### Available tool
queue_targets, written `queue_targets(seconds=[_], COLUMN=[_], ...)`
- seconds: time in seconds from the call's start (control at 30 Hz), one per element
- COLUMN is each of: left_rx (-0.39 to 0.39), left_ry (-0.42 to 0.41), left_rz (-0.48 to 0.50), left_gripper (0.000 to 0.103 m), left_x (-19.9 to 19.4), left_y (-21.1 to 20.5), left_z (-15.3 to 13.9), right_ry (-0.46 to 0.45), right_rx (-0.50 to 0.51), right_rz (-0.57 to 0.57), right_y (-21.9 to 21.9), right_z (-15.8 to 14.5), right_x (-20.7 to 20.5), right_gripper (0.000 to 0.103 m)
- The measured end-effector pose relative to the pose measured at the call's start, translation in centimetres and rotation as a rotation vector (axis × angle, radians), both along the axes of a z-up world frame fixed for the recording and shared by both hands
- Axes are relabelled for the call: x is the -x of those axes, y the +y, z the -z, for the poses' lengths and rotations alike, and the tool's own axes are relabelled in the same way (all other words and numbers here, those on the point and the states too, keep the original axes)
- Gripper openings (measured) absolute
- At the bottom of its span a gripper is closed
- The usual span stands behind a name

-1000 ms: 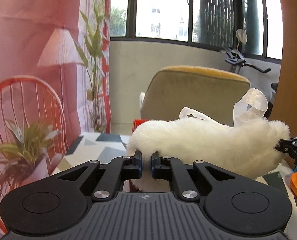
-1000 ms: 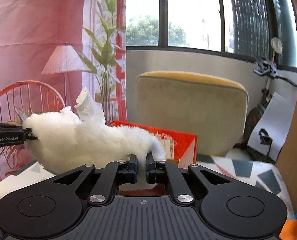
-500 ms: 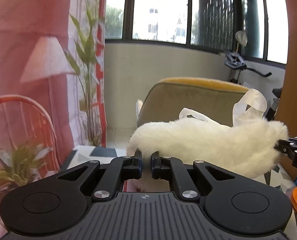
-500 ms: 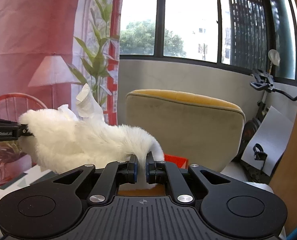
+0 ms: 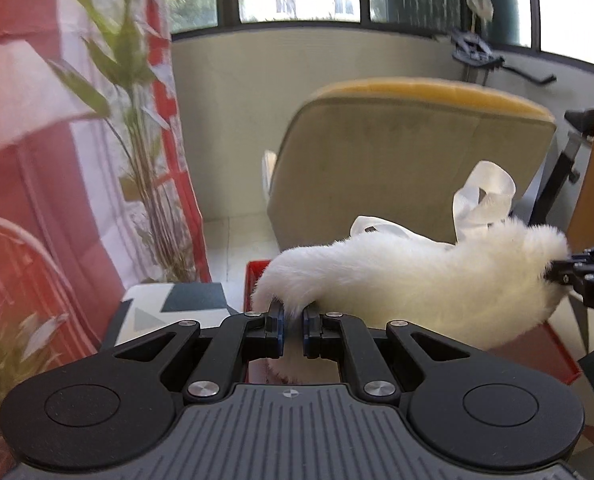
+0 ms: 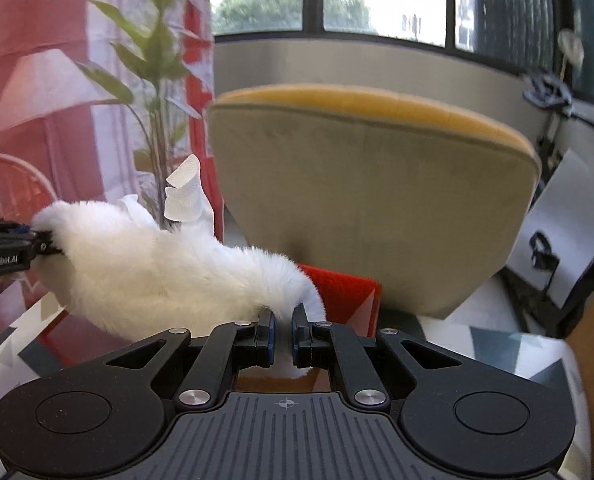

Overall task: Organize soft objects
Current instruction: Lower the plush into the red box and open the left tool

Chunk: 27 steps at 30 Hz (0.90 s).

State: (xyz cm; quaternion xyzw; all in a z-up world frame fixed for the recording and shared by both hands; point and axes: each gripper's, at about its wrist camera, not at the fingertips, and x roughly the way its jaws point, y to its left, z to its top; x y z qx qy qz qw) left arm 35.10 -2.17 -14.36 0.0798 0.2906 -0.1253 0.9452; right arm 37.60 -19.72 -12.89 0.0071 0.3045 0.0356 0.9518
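A white fluffy fur piece [image 5: 409, 276] with white ribbon ties [image 5: 483, 196] hangs stretched between my two grippers, above an open red box [image 5: 537, 348]. My left gripper [image 5: 293, 332] is shut on its left end. My right gripper [image 6: 283, 334] is shut on its other end. In the right wrist view the fur [image 6: 157, 276] runs left to the left gripper's tips [image 6: 37, 246], with the red box [image 6: 345, 292] behind it. In the left wrist view the right gripper's tips [image 5: 565, 270] pinch the fur's far right end.
A beige armchair with a yellow top [image 5: 409, 152] stands behind the table. A red printed curtain and a plant [image 5: 137, 120] are at the left. The tablecloth has a grey geometric pattern [image 5: 177, 304]. An exercise bike [image 5: 497, 60] stands by the windows.
Both grippers have carried the fur piece lower, down over the red box; the box rim now shows under the fur in both views. Both stay shut on it.
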Motion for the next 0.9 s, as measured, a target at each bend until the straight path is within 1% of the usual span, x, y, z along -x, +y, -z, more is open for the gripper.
queue_targets(seconds=[0.17, 0.3, 0.43, 0.53, 0.63, 0.77, 0.9], left_rx=[-0.052, -0.115, -0.144, -0.171, -0.192, -0.266, -0.256], left_ry=[0.072, 0.143, 0.196, 0.201, 0.202, 0.203, 0.217], left_rz=[0.030, 0.063, 0.103, 0.128, 0.143, 0.176, 0.163], left_gripper=[0.009, 0.010, 0.010, 0.010, 0.011, 0.014, 0.015], left_x=[-3.7, -6.6, -8.5, -9.4, -9.9, -10.1, -10.7], left_y=[-0.6, -1.2, -1.1, -1.7, -2.5, -4.0, -3.9], left_z=[1.9, 3.7, 5.0, 5.4, 5.7, 6.6, 6.9], right_ry=[0.108, 0.182, 0.240, 0.286, 0.313, 0.374, 0.408], right_rx=[-0.025, -0.006, 0.005, -0.001, -0.009, -0.001, -0.021], right_rz=[0.002, -0.008, -0.018, -0.013, 0.013, 0.035, 0.053], right_y=[-0.9, -0.8, -0.8, -0.7, -1.0, -0.8, -1.1], right_z=[2.4, 4.3, 5.9, 7.0, 7.7, 8.8, 9.5], right_x=[-4.7, -8.2, -10.7, -12.4, -13.3, -14.6, -15.3], right_gripper=[0.007, 0.007, 0.007, 0.007, 0.007, 0.007, 0.007])
